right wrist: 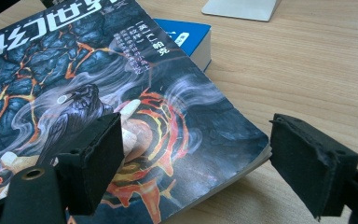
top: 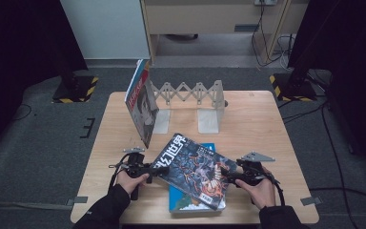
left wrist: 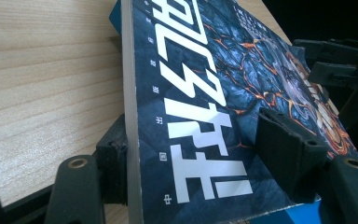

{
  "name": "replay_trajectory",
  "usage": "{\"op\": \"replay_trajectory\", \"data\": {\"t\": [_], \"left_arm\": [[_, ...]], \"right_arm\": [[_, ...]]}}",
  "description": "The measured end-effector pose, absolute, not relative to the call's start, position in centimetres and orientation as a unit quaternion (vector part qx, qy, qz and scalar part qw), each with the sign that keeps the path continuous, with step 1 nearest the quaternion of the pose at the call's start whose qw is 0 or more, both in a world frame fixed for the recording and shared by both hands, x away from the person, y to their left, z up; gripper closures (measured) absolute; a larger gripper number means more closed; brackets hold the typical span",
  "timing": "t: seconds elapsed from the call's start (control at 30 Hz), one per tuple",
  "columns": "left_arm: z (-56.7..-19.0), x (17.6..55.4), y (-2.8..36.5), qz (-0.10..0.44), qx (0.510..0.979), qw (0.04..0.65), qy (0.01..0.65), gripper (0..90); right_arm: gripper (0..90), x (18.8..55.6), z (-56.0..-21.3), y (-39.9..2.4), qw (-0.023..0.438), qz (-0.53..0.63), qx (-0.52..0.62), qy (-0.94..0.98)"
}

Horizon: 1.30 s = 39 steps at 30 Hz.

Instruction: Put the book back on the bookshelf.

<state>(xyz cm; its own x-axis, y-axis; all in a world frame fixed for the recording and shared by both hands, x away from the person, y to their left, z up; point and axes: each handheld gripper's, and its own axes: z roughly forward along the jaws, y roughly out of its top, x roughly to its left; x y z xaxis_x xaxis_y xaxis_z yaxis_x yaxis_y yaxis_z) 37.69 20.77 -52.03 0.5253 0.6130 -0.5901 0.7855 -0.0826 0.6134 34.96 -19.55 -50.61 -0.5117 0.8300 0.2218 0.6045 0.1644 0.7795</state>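
Observation:
A dark magazine (top: 193, 169) with a lava-and-raven cover lies askew on a blue book (top: 181, 202) near the table's front edge. My left gripper (top: 158, 169) is at its left end. In the left gripper view the jaws (left wrist: 200, 158) straddle the magazine (left wrist: 205, 93): one pad sits against its underside, the other stands off above the cover, so this gripper is open. My right gripper (top: 228, 175) is at the magazine's right end. Its jaws (right wrist: 203, 161) are open around the magazine's (right wrist: 98, 93) corner, one pad over the cover, the other clear of the edge.
An expanding metal book rack (top: 190, 93) stands at the back middle of the wooden table (top: 267, 124). A tall book (top: 140, 102) leans upright at the rack's left end. The blue book (right wrist: 186, 35) juts out beyond the magazine's far edge.

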Motion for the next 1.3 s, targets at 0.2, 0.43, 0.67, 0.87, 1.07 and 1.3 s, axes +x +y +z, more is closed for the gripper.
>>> {"op": "replay_trajectory", "data": {"t": [0.2,0.43,0.67,0.87,1.07,1.3], "left_arm": [[-51.5,37.5,21.3,-0.108,0.719,0.477,0.493,44.0],[-50.2,36.8,21.4,-0.123,0.705,0.512,0.475,51.5],[-50.1,36.7,20.4,-0.155,0.707,0.505,0.471,53.4],[-49.9,36.8,20.6,-0.176,0.698,0.497,0.484,62.1],[-48.9,36.7,20.6,-0.179,0.685,0.512,0.487,68.6],[-47.5,36.6,20.2,-0.175,0.681,0.514,0.491,72.5]], "right_arm": [[18.4,35.0,-50.7,-19.6,0.131,0.438,0.477,0.751],[18.8,34.9,-50.9,-19.7,0.136,0.438,0.481,0.747],[19.0,34.9,-50.9,-19.6,0.136,0.442,0.481,0.745],[18.9,34.9,-50.9,-19.7,0.135,0.442,0.481,0.745],[18.7,35.0,-50.9,-20.0,0.129,0.441,0.484,0.745],[19.3,35.2,-50.9,-21.5,0.149,0.428,0.497,0.740]]}}
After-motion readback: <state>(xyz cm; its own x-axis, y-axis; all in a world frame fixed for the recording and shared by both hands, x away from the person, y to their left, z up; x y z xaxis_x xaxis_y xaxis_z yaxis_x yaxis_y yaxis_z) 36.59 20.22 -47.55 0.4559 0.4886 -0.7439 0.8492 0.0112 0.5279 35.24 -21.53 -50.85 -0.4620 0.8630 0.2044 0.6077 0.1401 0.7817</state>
